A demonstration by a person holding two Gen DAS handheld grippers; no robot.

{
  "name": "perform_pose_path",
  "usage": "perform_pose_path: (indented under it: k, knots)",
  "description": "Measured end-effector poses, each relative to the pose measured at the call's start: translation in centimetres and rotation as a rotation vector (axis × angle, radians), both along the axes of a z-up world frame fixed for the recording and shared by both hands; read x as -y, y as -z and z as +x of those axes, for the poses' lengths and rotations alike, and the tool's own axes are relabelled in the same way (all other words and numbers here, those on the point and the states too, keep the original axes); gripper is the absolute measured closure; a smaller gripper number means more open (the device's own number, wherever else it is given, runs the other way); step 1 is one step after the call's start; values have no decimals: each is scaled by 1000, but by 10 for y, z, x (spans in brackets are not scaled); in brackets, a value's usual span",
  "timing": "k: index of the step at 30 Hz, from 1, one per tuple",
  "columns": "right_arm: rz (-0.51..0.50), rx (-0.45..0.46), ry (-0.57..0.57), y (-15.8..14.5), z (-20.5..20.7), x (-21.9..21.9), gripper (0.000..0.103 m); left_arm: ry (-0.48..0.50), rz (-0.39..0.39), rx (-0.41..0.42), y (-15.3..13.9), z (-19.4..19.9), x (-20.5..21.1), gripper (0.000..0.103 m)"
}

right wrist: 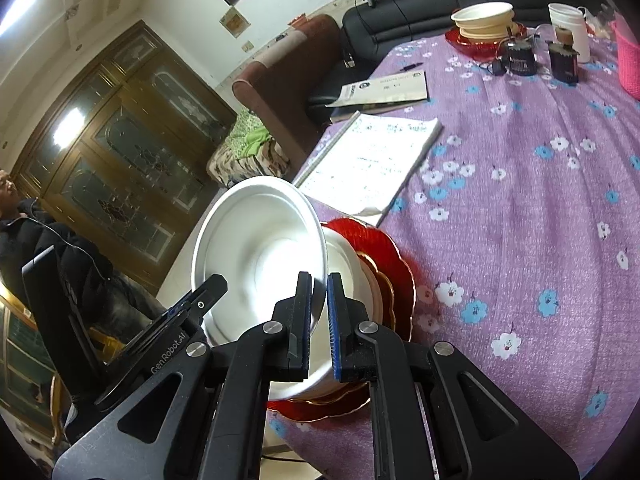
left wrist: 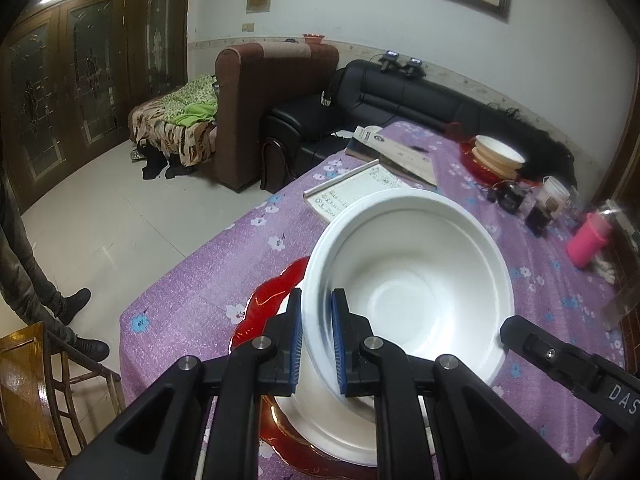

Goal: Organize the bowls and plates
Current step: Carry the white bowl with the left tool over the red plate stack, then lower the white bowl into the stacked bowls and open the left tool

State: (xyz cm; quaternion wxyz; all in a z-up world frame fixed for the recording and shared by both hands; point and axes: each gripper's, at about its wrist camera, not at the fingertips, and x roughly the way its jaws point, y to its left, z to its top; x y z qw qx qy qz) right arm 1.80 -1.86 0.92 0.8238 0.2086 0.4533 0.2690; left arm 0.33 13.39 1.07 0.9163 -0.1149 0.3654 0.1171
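Because each of our grippers pinches the rim of a white bowl, we read this moment as lifting or separating bowls from the stack at the near edge of the table (left wrist: 192,280). Our left gripper (left wrist: 316,344) has its blue pads shut tight on the rim of the white bowl (left wrist: 408,280), gripping it at about eight o'clock on that rim and holding it tilted above the red plate (left wrist: 272,300), which peeks out at nine o'clock from the bowl. Seen from the right wrist, our right gripper (right wrist: 319,328) is likewise clamped on a thin white rim at five o'clock of the tilted bowl, with the plate stack beneath and to the three o'clock side. A rim pinch suits such thin, light ware, and tilting probably helps free one bowl from the next.

We cannot tell whether both grippers hold the same bowl or two nested ones; the lower bowl (right wrist: 348,264) sits close behind and the edges blur. The count of plates under it is unclear, since gripper bodies cover the near part of the stack. At twelve to one o'clock, far across the table, a second stack of bowls (left wrist: 498,156) rests on another red dish, perhaps the destination. A notebook (right wrist: 372,160) lies between the two stacks.
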Motion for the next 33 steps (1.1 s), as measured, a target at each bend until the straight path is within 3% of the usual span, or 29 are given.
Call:
perform_pose_path:
  k: [13,20,21,22,24,29,31,33]
  knots:
    - [-9,-39,-11,17,6,-5,95,-1,11,-47,14,5,-2,90]
    - [-83,25,-21,12,-1,-12,95,26,70,-62,13,6,2,88]
    - [-103,39,-14,10,-3,-12,95,24,87,-63,12,5,2,80]
    - [-118,51,-9,9,-4,-11,95,15,110,-62,11,4,2,64]
    - [-128,72,-2,8,-5,-8,94,-2,137,-32,7,-2,0,44]
    - [-62,86,41,10,-4,10,94,-23,168,38,-6,-13,-4,40]
    - [-55,117,66,11,-5,18,94,-14,164,70,-12,-16,-3,29]
    - [-49,149,88,12,-9,25,94,-2,174,103,-16,-18,2,26]
